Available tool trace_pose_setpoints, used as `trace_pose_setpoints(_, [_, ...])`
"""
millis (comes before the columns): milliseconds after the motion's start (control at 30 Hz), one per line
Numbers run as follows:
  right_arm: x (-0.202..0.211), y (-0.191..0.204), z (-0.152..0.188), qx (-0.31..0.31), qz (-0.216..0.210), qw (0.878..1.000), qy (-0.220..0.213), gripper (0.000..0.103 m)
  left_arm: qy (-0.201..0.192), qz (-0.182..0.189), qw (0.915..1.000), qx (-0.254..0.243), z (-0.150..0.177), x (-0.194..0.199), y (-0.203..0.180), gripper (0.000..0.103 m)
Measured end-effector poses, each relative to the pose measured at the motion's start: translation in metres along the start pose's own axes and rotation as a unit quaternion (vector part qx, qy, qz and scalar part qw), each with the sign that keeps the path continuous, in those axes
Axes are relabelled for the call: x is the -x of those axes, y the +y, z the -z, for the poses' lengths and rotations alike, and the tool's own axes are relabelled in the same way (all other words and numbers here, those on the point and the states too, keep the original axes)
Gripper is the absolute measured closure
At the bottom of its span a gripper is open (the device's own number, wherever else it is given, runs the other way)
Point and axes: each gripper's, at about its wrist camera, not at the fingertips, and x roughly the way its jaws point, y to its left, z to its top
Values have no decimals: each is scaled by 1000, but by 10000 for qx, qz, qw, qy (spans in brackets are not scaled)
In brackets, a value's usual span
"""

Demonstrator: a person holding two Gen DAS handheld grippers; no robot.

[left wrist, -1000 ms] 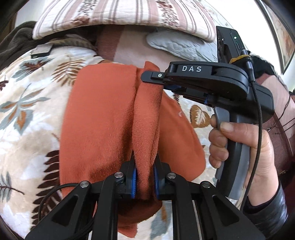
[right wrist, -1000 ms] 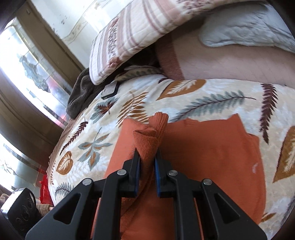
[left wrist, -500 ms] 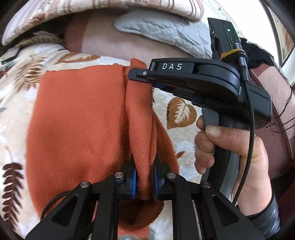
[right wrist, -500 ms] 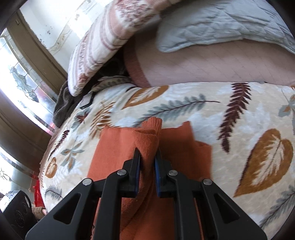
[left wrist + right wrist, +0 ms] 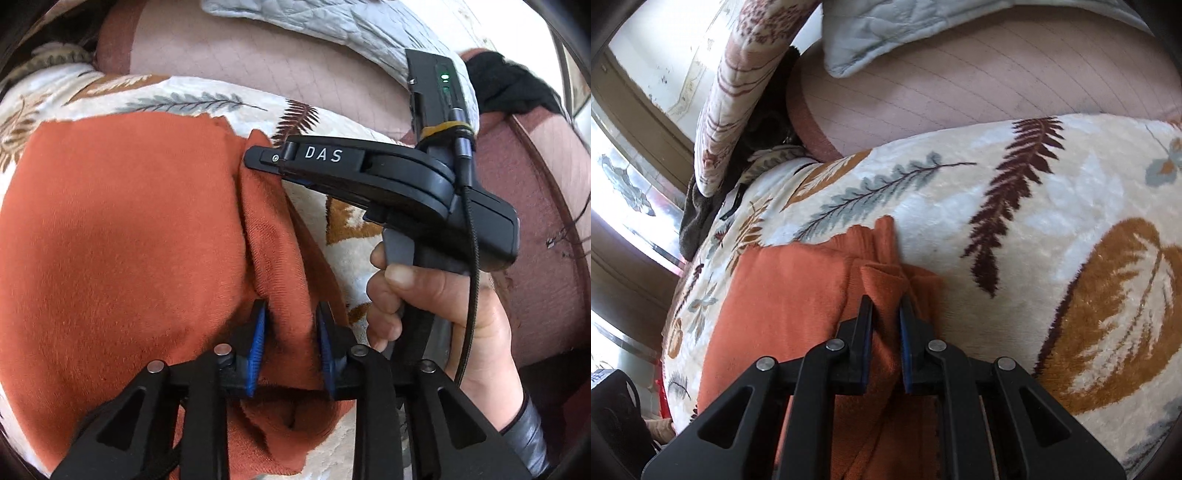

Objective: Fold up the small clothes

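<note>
An orange knit garment [image 5: 122, 236] lies on a leaf-patterned blanket [image 5: 207, 96]. Its right edge is raised in a ridge between both grippers. My left gripper [image 5: 290, 332] has the near end of that ridge between its blue pads, which have spread apart and stand slightly off the cloth. My right gripper [image 5: 258, 162], seen from the side in the left wrist view, is at the far corner. In the right wrist view the right gripper [image 5: 885, 306] is shut on a bunched corner of the garment [image 5: 798, 295] just above the blanket [image 5: 1034, 229].
A pinkish quilted cover [image 5: 258, 51] and a grey quilted pillow [image 5: 332, 26] lie behind the blanket. A striped floral pillow [image 5: 738, 74] and dark clothing [image 5: 698, 214] sit at the far left by a window. The mattress edge [image 5: 546, 206] runs at the right.
Both grippers carried the garment's edge to the right across the blanket, so more of the garment lies flat at the left. The left gripper's pads have opened wider.
</note>
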Motion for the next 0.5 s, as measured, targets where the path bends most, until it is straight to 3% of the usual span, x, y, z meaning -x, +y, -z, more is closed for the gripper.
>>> trace_pose_setpoints(200, [16,-4,5,8,-39,10000,-62,88,-218,205,9993,-236,11,43,-3,62])
trace_pose_setpoints(267, [27,-6,8,-49,-24,9999,-90,88,-347,216,9988,-272,22,62,5,54])
trace_pose_setpoints(367, [51,-4,21,-49,-101,9999,-102,86,-465,-235,9981,-338,44,87,26,51])
trace_pose_setpoints(400, [60,-1,28,-16,-171,9998,-89,83,-488,-370,9975,-359,50,93,31,51])
trace_pose_setpoints(467, [75,8,45,63,-253,9996,-50,61,-511,-663,9959,-352,63,102,48,51])
trace_pose_setpoints(500, [81,13,55,94,-291,9995,-23,57,-507,-725,9955,-332,67,104,56,51])
